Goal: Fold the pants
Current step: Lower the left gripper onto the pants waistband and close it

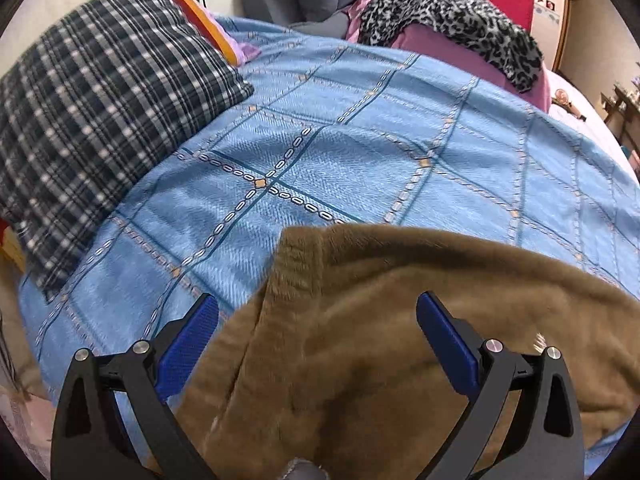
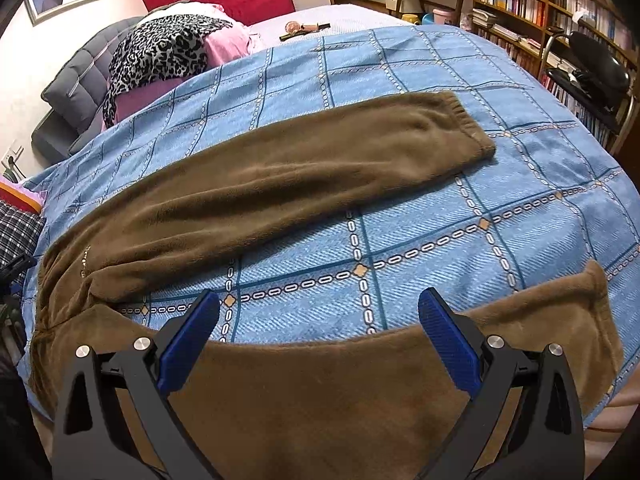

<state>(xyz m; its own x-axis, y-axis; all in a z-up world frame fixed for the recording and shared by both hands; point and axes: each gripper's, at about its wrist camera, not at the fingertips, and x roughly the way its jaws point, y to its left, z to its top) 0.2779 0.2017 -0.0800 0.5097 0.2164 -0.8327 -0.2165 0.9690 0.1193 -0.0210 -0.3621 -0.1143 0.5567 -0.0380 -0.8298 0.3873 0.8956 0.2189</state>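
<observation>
While both tongs hang wide apart over the bed, the brown fleece pants (image 2: 256, 192) lie spread on the blue checked blanket (image 2: 460, 240), legs splayed in a V. Up the far side runs one leg, its elastic cuff (image 2: 472, 128) ending toward the bookshelf (image 2: 532, 4); the other leg lies along the near edge, right under the right gripper (image 2: 319, 316), whose blue pads (image 2: 188, 344) stand spread with nothing between them. Over to the left wrist view: the left gripper (image 1: 318, 316) is just as wide, pinching nothing, poised above the waist end of the pants (image 1: 380, 340), ribbed waistband (image 1: 296, 264) pointing away. Beyond that, a plaid pillow (image 1: 100, 120) rests at the blanket's left edge, and a leopard-print cloth (image 1: 452, 12) is draped over pink bedding at the far side.
</observation>
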